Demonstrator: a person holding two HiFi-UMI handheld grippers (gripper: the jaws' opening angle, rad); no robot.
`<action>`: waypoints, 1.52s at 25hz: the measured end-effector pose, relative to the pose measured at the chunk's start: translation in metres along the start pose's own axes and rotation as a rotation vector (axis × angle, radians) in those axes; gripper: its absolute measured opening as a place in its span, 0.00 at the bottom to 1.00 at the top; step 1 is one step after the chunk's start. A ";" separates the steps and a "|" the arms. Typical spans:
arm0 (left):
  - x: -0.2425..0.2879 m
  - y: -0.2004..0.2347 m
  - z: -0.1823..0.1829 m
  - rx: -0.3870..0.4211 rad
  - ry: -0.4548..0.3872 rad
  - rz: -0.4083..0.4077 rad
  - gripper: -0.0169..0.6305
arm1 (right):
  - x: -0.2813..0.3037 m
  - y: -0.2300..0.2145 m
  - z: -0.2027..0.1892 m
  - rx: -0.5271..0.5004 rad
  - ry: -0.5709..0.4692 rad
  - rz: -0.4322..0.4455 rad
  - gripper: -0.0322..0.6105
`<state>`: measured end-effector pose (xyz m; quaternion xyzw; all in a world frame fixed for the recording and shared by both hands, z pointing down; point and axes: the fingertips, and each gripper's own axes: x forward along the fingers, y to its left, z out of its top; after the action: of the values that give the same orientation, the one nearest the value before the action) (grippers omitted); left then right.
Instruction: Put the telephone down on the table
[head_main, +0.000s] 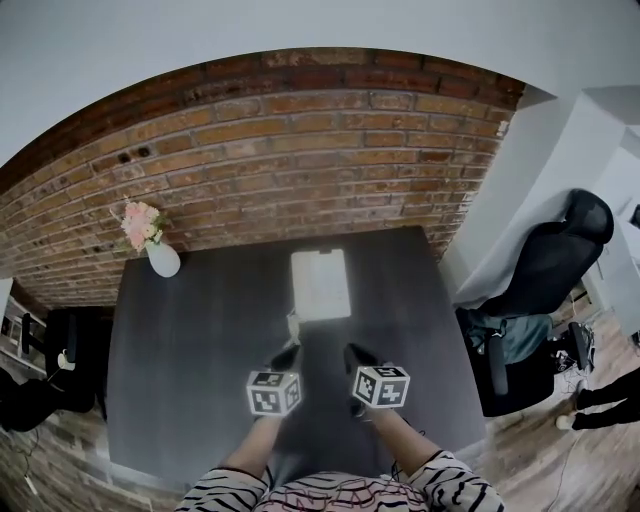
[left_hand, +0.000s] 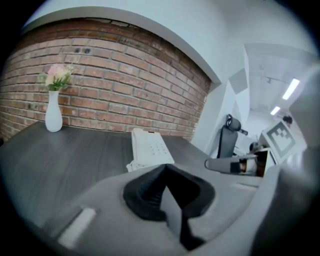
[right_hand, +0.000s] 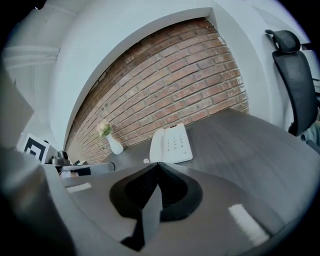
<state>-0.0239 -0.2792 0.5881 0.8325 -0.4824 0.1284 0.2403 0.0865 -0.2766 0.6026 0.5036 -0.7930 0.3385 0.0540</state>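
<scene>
Phone (head_main: 320, 285) lies flat on the table (head_main: 190, 340), just ahead of both sets of jaws & touching neither. L gripper (head_main: 291, 350) & R gripper (head_main: 353, 352) each have jaws pressed together w/ nothing between. Put-down looks done, so the step is prob. clearing off: best to draw both straight back from the phone, jaws together, w/o nudging its near edge.

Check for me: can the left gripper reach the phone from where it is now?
Probably yes. The phone lies flat on the table just ahead of the left gripper, with nothing between them. Its jaws are shut, so they must open first.
</scene>
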 end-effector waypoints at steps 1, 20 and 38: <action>-0.008 -0.003 -0.005 0.009 0.002 -0.009 0.03 | -0.006 0.005 -0.006 0.003 -0.002 -0.003 0.05; -0.171 -0.012 -0.084 0.097 -0.006 -0.078 0.03 | -0.114 0.092 -0.117 0.016 -0.037 -0.081 0.05; -0.269 0.002 -0.136 0.133 -0.023 -0.087 0.03 | -0.163 0.156 -0.196 0.028 -0.071 -0.091 0.05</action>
<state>-0.1585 -0.0096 0.5846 0.8683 -0.4388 0.1398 0.1845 -0.0148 0.0050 0.6077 0.5514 -0.7660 0.3288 0.0342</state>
